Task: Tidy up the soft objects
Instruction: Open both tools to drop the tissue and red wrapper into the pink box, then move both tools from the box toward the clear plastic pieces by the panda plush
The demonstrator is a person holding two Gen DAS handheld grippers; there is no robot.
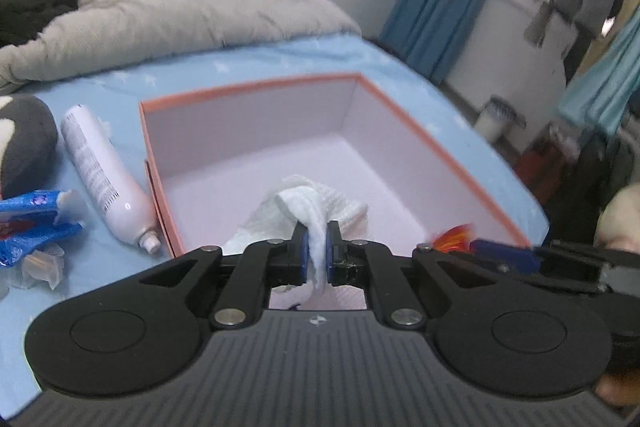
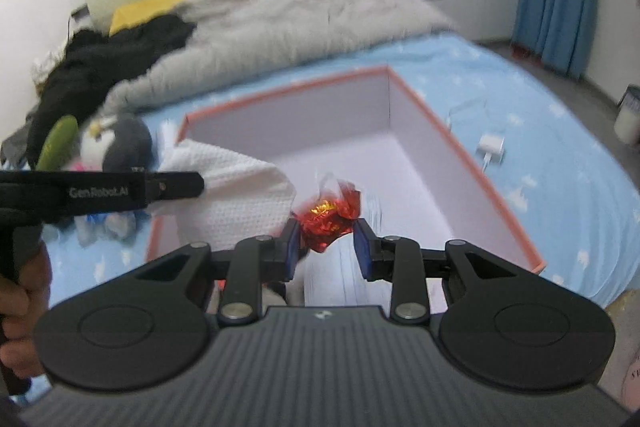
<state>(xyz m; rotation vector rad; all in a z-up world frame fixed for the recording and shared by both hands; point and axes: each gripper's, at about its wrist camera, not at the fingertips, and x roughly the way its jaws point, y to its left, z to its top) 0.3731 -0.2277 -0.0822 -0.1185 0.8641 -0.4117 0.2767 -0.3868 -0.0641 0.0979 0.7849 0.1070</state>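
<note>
Above the box (image 1: 248, 95), a cloth (image 1: 308, 211) is clenched by the left gripper (image 1: 318, 251) and a foil wrapper (image 2: 328, 217) by the right gripper (image 2: 326, 247), for dropping inside.

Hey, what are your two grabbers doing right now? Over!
Left gripper shut on white cloth, over the box. Right gripper clamps red foil wrapper, also over the box. Box looks empty, nothing in the way.

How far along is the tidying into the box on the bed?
Nothing lies in the box yet; its floor shows bare. In hand: the left gripper holds a white cloth over it, the right gripper a red foil wrapper. Left on the bed: penguin plush, blue packets.
</note>
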